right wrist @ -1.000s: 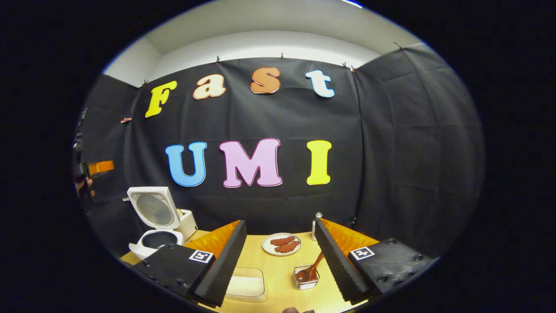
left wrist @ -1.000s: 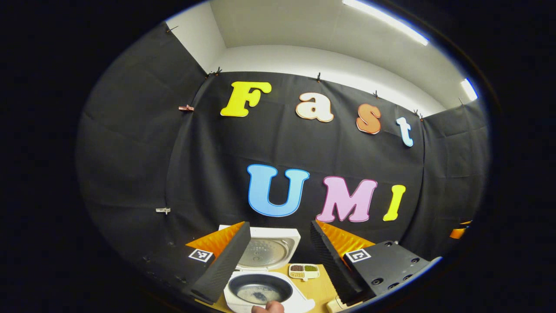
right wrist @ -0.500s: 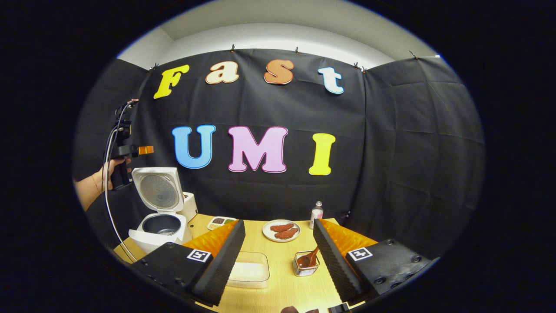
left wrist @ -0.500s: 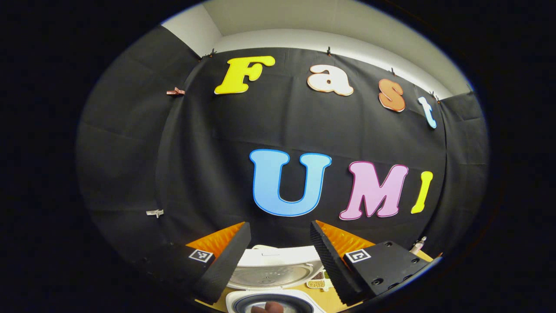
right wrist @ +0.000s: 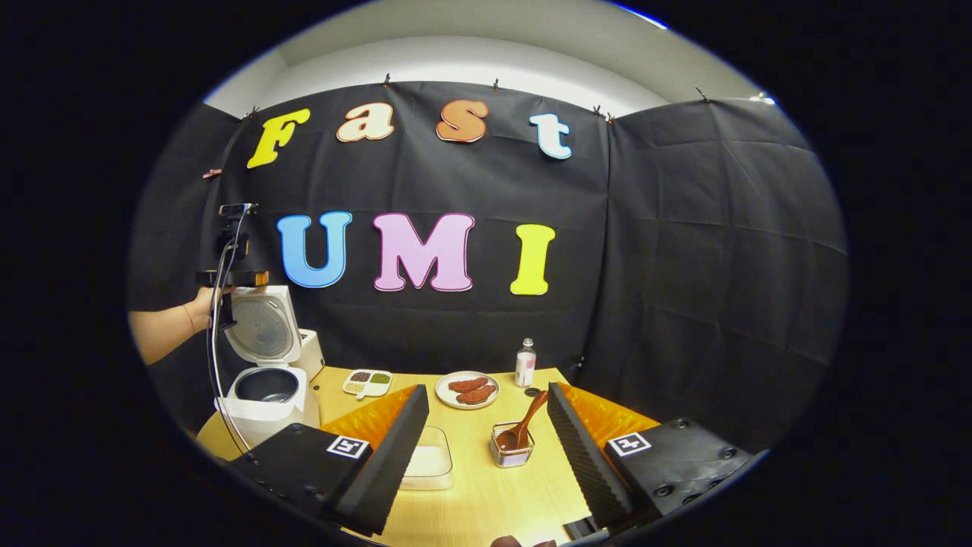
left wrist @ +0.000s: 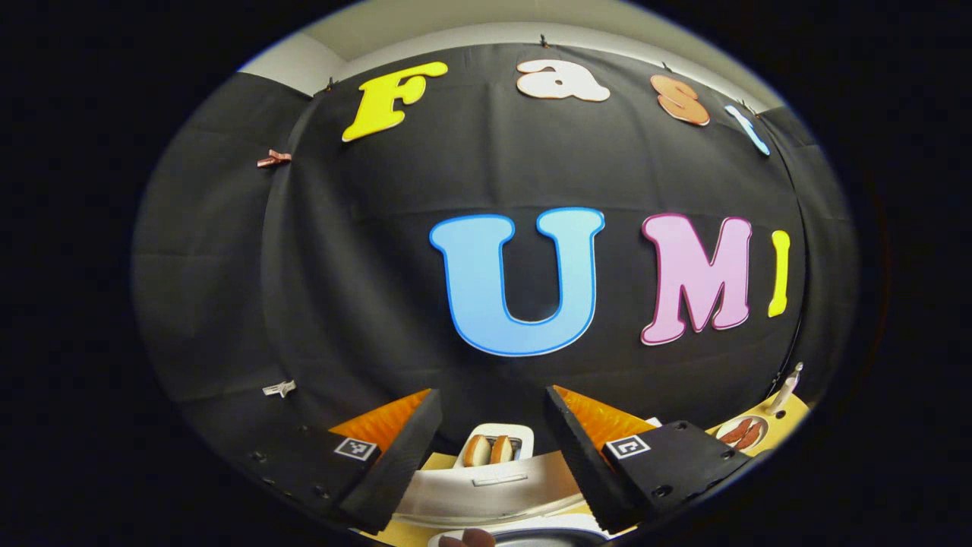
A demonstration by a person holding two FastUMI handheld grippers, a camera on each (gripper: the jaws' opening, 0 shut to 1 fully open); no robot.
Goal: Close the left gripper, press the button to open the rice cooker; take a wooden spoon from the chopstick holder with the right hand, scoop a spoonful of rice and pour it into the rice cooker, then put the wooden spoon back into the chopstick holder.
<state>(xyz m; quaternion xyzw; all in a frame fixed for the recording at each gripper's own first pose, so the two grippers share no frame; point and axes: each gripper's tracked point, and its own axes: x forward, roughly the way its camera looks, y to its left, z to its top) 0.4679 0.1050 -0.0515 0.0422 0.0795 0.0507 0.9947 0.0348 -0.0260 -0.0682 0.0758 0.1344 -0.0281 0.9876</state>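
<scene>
Rice cooker open, wooden spoon in its holder, both grippers empty with fingers spread.

In the left gripper view, the left gripper (left wrist: 488,444) sits at the bottom centre with its fingers apart and nothing between them; beneath them lies the white raised lid of the rice cooker (left wrist: 486,494), and past it a white toaster (left wrist: 493,448) with two slices in its slots. A plate (left wrist: 740,433) of sausages shows at the lower right edge. In the right gripper view, the right gripper (right wrist: 486,444) is at the bottom centre, fingers likewise spread wide over the wooden table (right wrist: 486,501). Between them stands the chopstick holder (right wrist: 511,453) with the wooden spoon (right wrist: 524,429) leaning in it, and a clear rice container (right wrist: 429,463) lies just beside the left finger. At the left of the frame the rice cooker stands open, with a hand (right wrist: 201,300) holding the other gripper at its raised lid.
</scene>
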